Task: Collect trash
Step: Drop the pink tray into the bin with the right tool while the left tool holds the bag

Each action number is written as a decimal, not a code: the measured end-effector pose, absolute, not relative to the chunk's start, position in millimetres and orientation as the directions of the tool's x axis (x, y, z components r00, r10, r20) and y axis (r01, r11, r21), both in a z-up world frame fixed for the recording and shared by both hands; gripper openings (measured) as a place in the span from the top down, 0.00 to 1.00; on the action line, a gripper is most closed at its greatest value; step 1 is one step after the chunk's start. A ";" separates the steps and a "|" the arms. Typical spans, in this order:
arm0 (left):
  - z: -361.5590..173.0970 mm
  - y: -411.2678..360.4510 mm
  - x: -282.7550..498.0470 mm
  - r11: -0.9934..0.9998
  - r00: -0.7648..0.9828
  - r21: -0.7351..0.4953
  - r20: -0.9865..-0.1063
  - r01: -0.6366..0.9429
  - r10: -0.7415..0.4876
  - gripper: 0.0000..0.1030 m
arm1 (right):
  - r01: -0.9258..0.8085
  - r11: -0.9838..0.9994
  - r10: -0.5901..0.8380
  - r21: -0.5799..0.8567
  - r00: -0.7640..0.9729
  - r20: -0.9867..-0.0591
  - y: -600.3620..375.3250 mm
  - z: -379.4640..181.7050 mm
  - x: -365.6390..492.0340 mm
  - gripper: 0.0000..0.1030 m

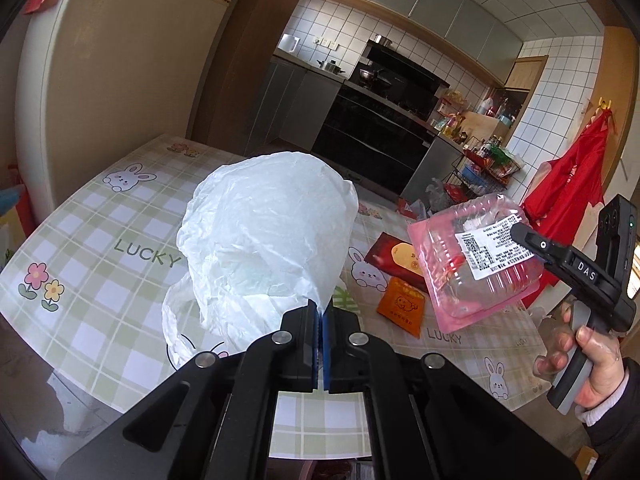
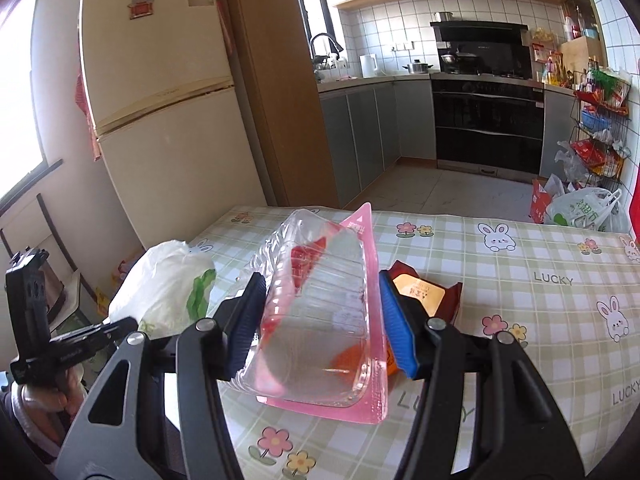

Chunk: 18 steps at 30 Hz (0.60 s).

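My left gripper point(image 1: 321, 312) is shut on the edge of a white plastic bag point(image 1: 264, 240) and holds it up above the table. The bag also shows in the right wrist view point(image 2: 160, 292), at the left. My right gripper point(image 2: 320, 316) is shut on a clear plastic clamshell box with a pink backing point(image 2: 320, 304), lifted off the table. In the left wrist view the box point(image 1: 476, 264) hangs to the right of the bag, with the right gripper point(image 1: 520, 232) on its far edge. An orange sachet point(image 1: 402, 308) and a dark red packet point(image 1: 392, 258) lie on the table under the box.
The table carries a green checked cloth with rabbits point(image 2: 520, 280). A fridge point(image 2: 160, 100) stands at its far left corner. Beyond are kitchen cabinets, an oven point(image 2: 488, 120) and a wire rack with bags on the floor point(image 2: 584, 208).
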<state>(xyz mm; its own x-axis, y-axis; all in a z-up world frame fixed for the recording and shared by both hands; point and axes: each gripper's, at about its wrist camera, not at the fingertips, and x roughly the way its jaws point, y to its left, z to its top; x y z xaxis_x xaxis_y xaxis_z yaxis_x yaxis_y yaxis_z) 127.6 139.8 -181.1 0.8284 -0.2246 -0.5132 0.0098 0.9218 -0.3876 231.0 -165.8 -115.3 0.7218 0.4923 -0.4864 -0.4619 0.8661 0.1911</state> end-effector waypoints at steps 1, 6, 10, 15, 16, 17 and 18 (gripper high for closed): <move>-178.1 137.6 124.3 0.922 0.830 -0.386 -0.510 0.014 -0.227 0.99 | -0.460 0.867 0.491 0.193 0.724 -0.484 -168.5 -114.7 222.1 0.44; -169.0 132.5 107.3 0.927 0.832 -0.375 -0.507 0.022 -0.225 0.99 | -0.441 0.874 0.483 0.207 0.736 -0.473 -184.4 -117.4 180.7 0.44; -165.6 129.0 91.8 0.929 0.831 -0.370 -0.511 0.020 -0.221 0.99 | -0.425 0.877 0.477 0.221 0.731 -0.487 -196.3 -125.7 147.6 0.44; -164.4 117.1 72.1 0.928 0.821 -0.371 -0.521 0.030 -0.235 0.99 | -0.392 0.880 0.474 0.267 0.710 -0.520 -211.3 -139.7 109.6 0.44; -164.7 113.1 68.4 0.928 0.817 -0.371 -0.524 0.035 -0.241 0.99 | -0.386 0.879 0.477 0.280 0.706 -0.524 -215.0 -143.4 102.1 0.44; -165.4 109.5 65.3 0.926 0.813 -0.375 -0.526 0.041 -0.249 0.99 | -0.384 0.878 0.479 0.286 0.702 -0.527 -216.7 -145.5 95.1 0.44; -166.2 106.2 63.1 0.925 0.809 -0.378 -0.529 0.046 -0.257 0.99 | -0.380 0.878 0.479 0.292 0.698 -0.532 -219.3 -148.5 89.0 0.44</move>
